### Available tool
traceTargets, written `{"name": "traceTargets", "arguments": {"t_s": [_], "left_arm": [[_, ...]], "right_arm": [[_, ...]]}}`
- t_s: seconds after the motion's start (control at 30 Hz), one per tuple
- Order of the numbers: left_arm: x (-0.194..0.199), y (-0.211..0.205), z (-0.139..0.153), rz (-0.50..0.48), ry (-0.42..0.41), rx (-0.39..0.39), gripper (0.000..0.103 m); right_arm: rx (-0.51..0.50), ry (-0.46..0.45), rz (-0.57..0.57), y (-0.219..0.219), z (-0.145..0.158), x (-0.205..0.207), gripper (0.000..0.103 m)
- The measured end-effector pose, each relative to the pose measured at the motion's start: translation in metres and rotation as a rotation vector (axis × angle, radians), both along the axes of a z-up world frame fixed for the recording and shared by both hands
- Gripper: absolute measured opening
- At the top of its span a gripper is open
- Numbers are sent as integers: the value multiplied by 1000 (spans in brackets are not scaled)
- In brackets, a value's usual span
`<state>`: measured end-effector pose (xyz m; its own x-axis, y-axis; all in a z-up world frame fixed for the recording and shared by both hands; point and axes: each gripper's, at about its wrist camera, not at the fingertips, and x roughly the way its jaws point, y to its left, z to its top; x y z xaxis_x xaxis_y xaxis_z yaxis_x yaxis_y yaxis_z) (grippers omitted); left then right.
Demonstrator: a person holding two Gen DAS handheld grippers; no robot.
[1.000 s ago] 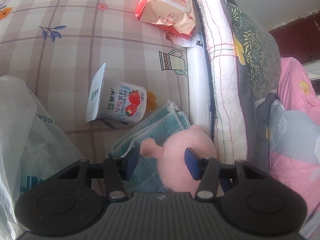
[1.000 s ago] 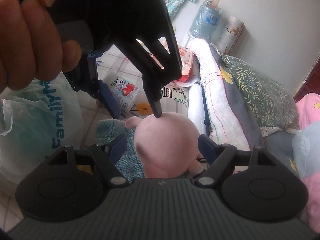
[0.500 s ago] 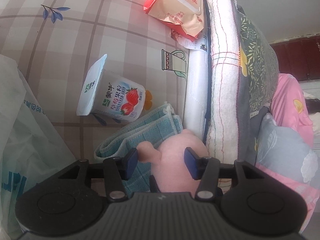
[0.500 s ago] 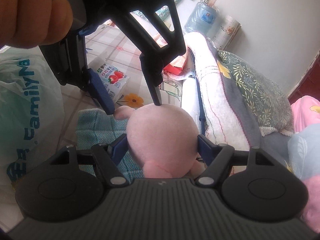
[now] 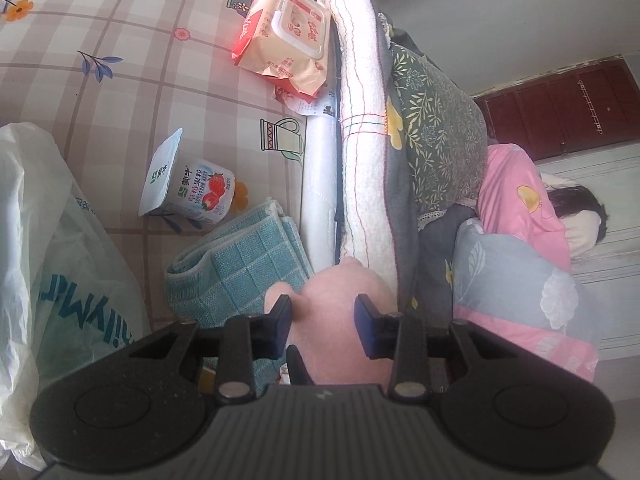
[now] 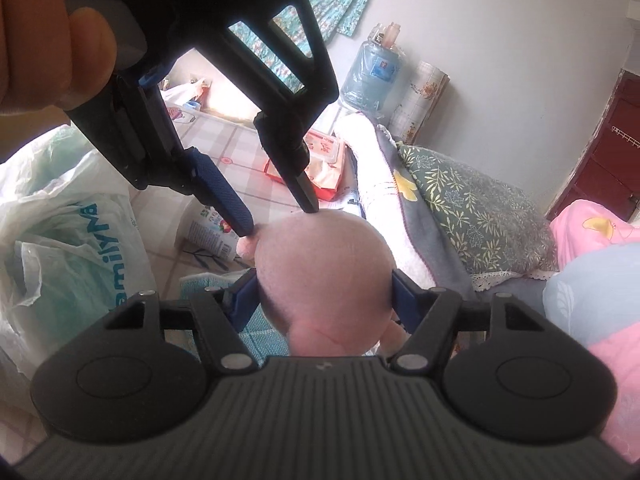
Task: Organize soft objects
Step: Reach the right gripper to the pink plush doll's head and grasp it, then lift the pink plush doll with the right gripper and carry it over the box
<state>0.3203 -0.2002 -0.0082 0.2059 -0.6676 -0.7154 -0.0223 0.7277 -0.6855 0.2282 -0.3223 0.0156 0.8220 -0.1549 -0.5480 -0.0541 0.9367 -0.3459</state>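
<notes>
Both grippers had lifted the pink plush toy above the folded teal towel. Closing, the right gripper clamped the toy's round head while the left gripper pinched its top.

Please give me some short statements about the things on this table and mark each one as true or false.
1. The yogurt cup lies on its side on the tablecloth. True.
2. The pink plush toy sits between the fingers of the right gripper. True.
3. The teal cloth is spread out flat over the whole table. False: it is folded and lies beside the toy.
4. The wet wipes pack stands on top of the yogurt cup. False: it lies apart, farther back, next to the white towel roll.
5. The left gripper is far from the toy. False: its fingers flank the toy's top.
</notes>
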Motion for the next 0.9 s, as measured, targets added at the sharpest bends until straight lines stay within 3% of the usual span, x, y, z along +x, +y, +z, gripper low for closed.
{"name": "traceTargets", "arguments": {"t_s": [0.17,0.47,0.53,0.6,0.63,0.8,0.9], "left_arm": [[-33,28,44,1,-91,-33,35],[-95,106,106,100,-253,-72,39],[-107,122,115,120,-287,-66,44],[-121,141,124,144,-332,-56,62],[-128,152,129,159,-357,-45,65],[-156,201,141,241,-436,-19,72],[-175,237,147,303,-490,-6,76]], "right_arm": [[35,-93,24,16,39,-32,67],[77,-224,162,65,99,-76,67],[86,-241,206,79,109,-83,67],[103,-252,251,94,117,-89,67],[111,-255,271,100,121,-90,67],[153,-236,398,141,138,-93,67],[193,-175,485,169,144,-83,68]]}}
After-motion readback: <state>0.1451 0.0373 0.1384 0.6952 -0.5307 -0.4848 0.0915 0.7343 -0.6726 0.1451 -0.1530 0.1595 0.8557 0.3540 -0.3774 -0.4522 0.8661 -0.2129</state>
